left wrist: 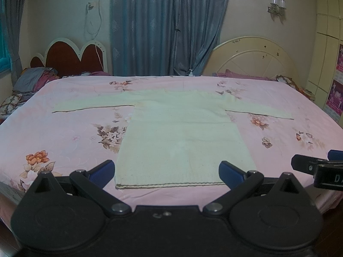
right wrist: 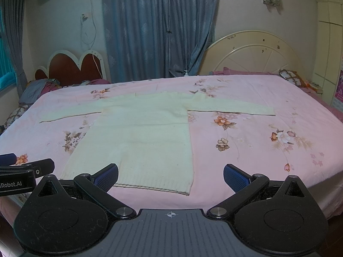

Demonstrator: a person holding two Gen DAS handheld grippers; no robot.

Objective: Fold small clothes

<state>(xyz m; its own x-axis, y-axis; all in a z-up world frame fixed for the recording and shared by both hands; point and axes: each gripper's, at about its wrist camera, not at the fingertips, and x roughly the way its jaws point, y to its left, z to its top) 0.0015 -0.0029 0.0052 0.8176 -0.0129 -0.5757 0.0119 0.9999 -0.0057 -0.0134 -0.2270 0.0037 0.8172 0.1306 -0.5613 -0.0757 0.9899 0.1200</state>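
Left gripper [left wrist: 167, 172] — level, pointing forward, jaws spread wide, nothing between the blue pads [left wrist: 230, 174]. Black linkage arms splayed outward from the base on both sides. Right gripper [right wrist: 170, 176] — same attitude, jaws equally wide, blue ribbed pads [right wrist: 235, 176] facing inward with nothing held. Side by side, at about the same height: right unit's finger visible at the right edge of the left wrist view, left unit's finger at the left edge of the right wrist view. No contact between the two. Hands holding them out of sight.
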